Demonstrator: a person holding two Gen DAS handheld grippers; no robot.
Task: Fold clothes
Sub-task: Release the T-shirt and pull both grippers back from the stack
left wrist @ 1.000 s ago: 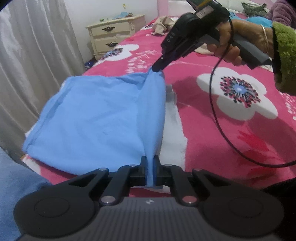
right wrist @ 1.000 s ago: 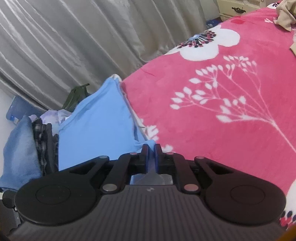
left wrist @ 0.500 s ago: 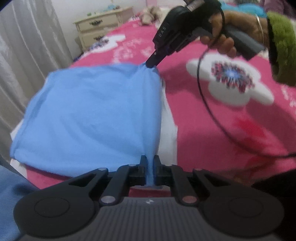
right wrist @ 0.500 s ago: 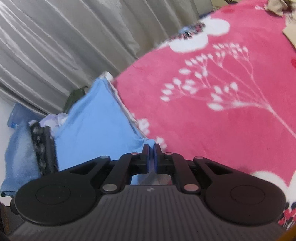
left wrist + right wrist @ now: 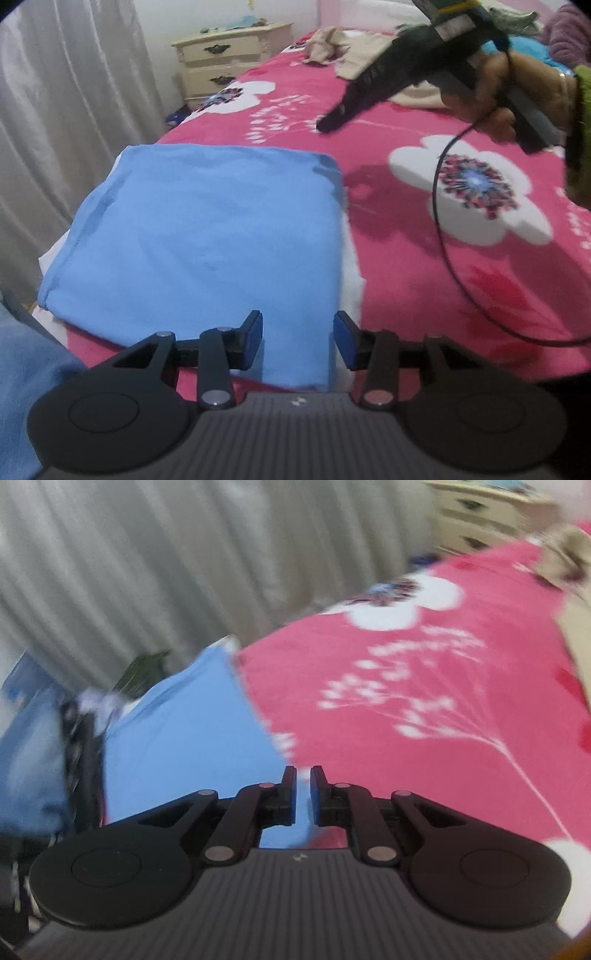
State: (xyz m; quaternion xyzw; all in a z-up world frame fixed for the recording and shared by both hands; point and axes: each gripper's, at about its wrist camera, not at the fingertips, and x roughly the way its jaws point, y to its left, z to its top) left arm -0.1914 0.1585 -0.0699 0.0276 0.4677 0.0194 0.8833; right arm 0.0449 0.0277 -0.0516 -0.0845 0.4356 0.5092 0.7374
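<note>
Left wrist view: the left gripper has its jaws spread wide with nothing between the pads, and the near edge of the blue garment lies right in the gap, flat and folded on the pink floral bedspread. Ahead and to the right, the right gripper hangs above the bedspread, clear of the cloth's far corner; whether it is parted can't be made out from here. Right wrist view, blurred: its jaws show a narrow gap, gripping nothing, with the blue garment ahead and to its left, and grey curtains beyond.
</note>
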